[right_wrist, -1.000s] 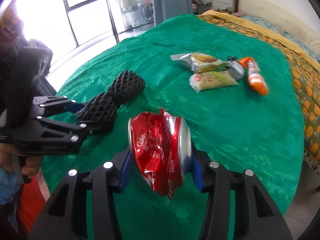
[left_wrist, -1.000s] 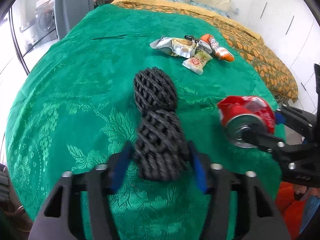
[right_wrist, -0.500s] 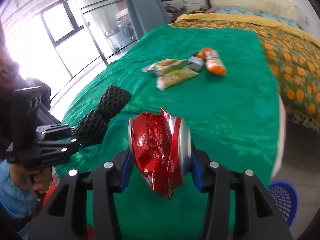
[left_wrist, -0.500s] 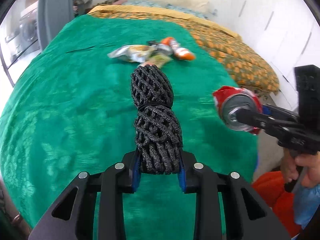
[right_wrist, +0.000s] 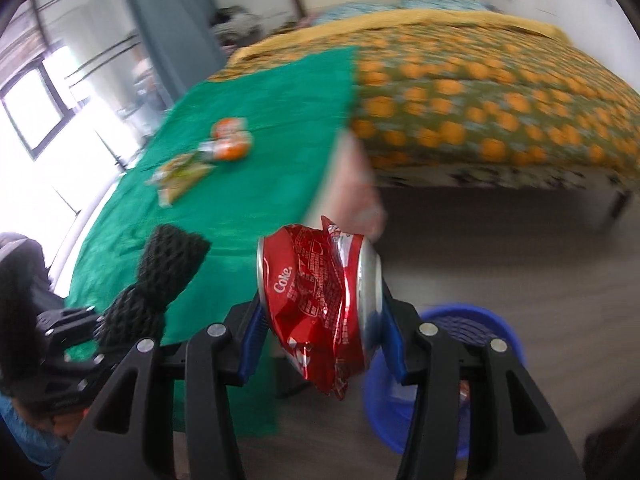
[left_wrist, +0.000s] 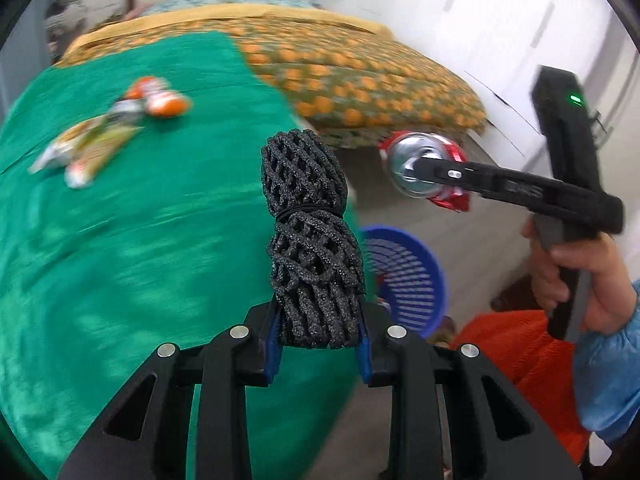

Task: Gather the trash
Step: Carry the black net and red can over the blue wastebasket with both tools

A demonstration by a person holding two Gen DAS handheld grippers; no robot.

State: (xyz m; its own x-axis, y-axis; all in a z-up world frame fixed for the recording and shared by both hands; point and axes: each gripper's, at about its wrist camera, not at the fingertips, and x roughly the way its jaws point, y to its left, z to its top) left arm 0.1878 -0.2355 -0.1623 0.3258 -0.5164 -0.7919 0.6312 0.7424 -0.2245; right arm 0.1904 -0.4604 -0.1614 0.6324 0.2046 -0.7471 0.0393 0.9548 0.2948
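Left claw (left_wrist: 318,344) gripping mesh bundle (left_wrist: 312,236), wrappers (left_wrist: 92,148) blurred

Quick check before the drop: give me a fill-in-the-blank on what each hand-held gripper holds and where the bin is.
1. The right hand-held gripper is shut on a crushed red ____ can.
2. The left hand-held gripper clamps a bundle of black foam ____.
3. The basket on the floor beside the bed is ____ in colour.
4. Snack wrappers lie on the ____ bedspread.

Missing words: Coke; netting; blue; green
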